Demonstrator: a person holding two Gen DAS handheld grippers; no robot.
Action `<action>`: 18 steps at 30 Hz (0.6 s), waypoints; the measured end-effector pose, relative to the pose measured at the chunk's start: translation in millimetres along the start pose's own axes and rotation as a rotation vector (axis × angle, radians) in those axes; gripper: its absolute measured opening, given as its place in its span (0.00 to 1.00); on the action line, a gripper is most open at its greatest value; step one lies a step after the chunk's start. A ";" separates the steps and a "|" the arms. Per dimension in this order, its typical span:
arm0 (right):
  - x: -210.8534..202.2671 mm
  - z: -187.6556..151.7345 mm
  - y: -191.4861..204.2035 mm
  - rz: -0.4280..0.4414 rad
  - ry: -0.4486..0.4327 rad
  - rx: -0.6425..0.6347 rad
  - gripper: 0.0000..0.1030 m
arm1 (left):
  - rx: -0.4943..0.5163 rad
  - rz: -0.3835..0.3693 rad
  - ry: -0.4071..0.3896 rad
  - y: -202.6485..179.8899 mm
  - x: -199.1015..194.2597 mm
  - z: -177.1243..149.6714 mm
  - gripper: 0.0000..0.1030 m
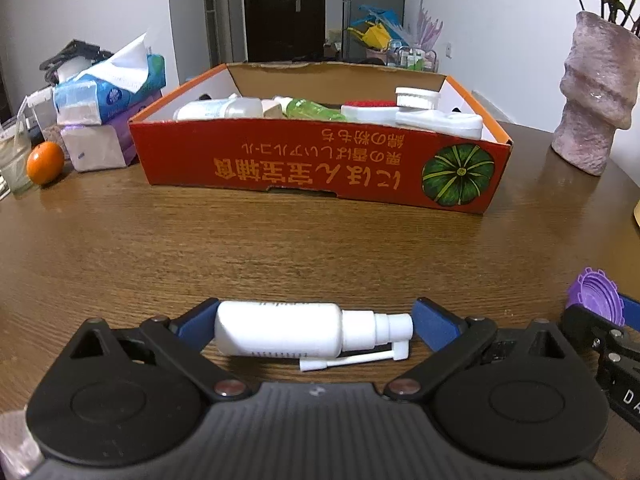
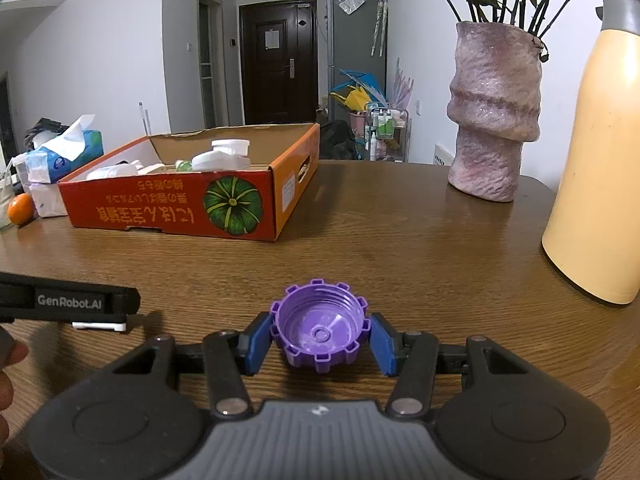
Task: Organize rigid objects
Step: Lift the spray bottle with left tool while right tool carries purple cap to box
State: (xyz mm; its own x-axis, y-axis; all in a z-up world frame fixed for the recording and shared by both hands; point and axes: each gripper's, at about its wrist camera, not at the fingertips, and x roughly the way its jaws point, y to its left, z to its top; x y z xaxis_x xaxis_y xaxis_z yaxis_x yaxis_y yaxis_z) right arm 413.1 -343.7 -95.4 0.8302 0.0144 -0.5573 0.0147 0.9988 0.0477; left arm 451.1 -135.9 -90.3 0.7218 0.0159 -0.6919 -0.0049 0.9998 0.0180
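A white spray bottle (image 1: 280, 330) lies crosswise between the blue pads of my left gripper (image 1: 316, 328), low over the wooden table. One pad presses its base and the other its nozzle cap, so the gripper is shut on it. My right gripper (image 2: 320, 340) is shut on a purple toothed cap (image 2: 320, 330), hollow side up; the same cap (image 1: 596, 300) shows at the right edge of the left wrist view. Farther back stands a red-orange cardboard box (image 1: 320, 168) with a pumpkin picture, holding several white and green bottles. The box (image 2: 172, 208) lies left of centre in the right wrist view.
Tissue packs (image 1: 108, 92), an orange (image 1: 45, 162) and a glass (image 1: 14, 160) crowd the table's far left. A pink textured vase (image 2: 494, 120) with flowers and a tall cream flask (image 2: 600, 160) stand on the right. A person's hand (image 2: 8, 380) shows at the left edge.
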 end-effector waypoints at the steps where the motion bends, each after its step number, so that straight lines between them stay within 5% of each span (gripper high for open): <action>1: 0.0 0.0 -0.1 0.000 0.000 0.000 0.50 | 0.006 0.002 -0.003 -0.4 -0.3 -0.4 0.96; 10: 0.0 -0.1 0.2 -0.002 -0.001 0.001 0.50 | 0.003 -0.020 -0.017 2.5 -4.4 -1.4 0.95; 18: -3.8 1.3 1.7 -0.002 -0.020 0.009 0.50 | 0.031 -0.025 -0.114 -1.0 -29.1 3.5 0.95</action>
State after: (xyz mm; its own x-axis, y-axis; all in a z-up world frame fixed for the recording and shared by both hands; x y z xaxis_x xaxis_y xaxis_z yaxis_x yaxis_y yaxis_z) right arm 410.7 -342.1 -92.1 0.8412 0.0118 -0.5406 0.0208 0.9983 0.0542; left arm 432.6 -137.5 -67.7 0.7952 -0.0124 -0.6062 0.0344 0.9991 0.0248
